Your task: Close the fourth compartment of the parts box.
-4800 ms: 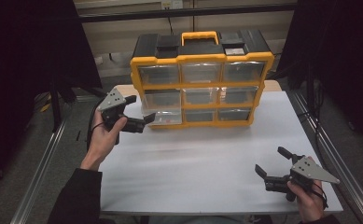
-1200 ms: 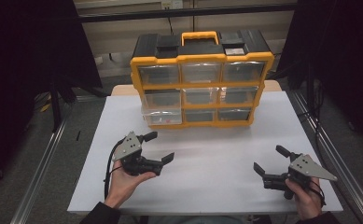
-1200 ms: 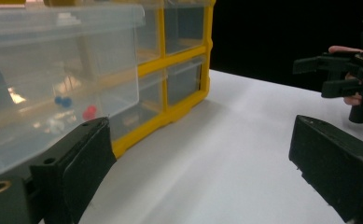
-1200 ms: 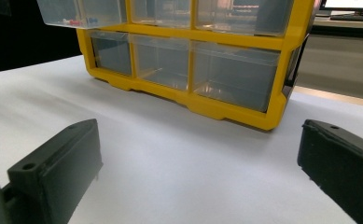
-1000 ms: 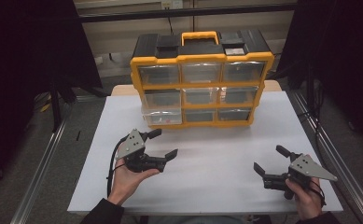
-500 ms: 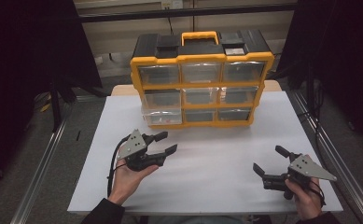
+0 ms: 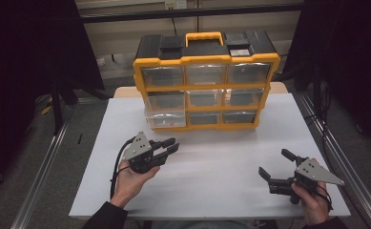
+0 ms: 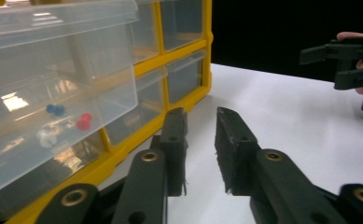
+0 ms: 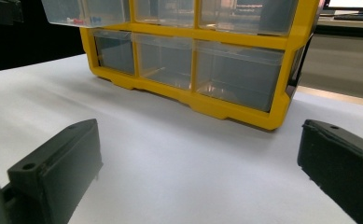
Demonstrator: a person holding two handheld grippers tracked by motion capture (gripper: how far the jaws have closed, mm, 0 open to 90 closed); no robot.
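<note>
While white tabletop carries everything, yellow drawer cabinet stands at far middle, black top, nine clear drawers. Bottom-left drawer pulled out partway; small blue, red, white bits inside. Left tongs near that drawer, just in front, not touching; jaws narrow gap, nearly together, empty. Right tongs well apart at near right corner, jaws wide apart, empty.

A white table stands on grey floor between metal rails, dark curtains left and right, pale wall far
</note>
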